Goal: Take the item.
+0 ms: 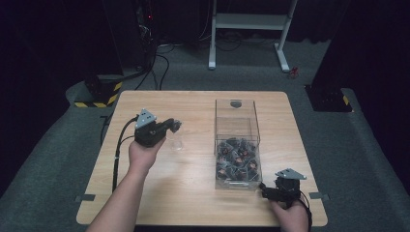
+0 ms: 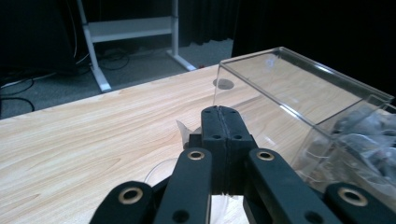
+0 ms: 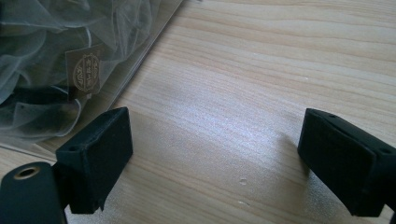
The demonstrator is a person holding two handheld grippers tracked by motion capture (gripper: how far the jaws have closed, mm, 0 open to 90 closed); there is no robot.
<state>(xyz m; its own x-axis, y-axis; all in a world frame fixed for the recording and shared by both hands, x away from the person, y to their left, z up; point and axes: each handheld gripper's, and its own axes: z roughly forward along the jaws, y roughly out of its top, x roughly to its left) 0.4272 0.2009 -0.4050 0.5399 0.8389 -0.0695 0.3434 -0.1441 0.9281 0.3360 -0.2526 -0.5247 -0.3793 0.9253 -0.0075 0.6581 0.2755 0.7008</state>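
Box (image 1: 236, 126) long axis runs away from person | left gripper (image 2: 223, 122) together | right gripper (image 3: 215, 163) apart

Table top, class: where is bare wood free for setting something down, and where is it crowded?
Free: the near strip between the person's forearm and the right claw, and the far left corner of the table. Crowded: around the clear box of netted packets, and by the left claw over a small clear item.
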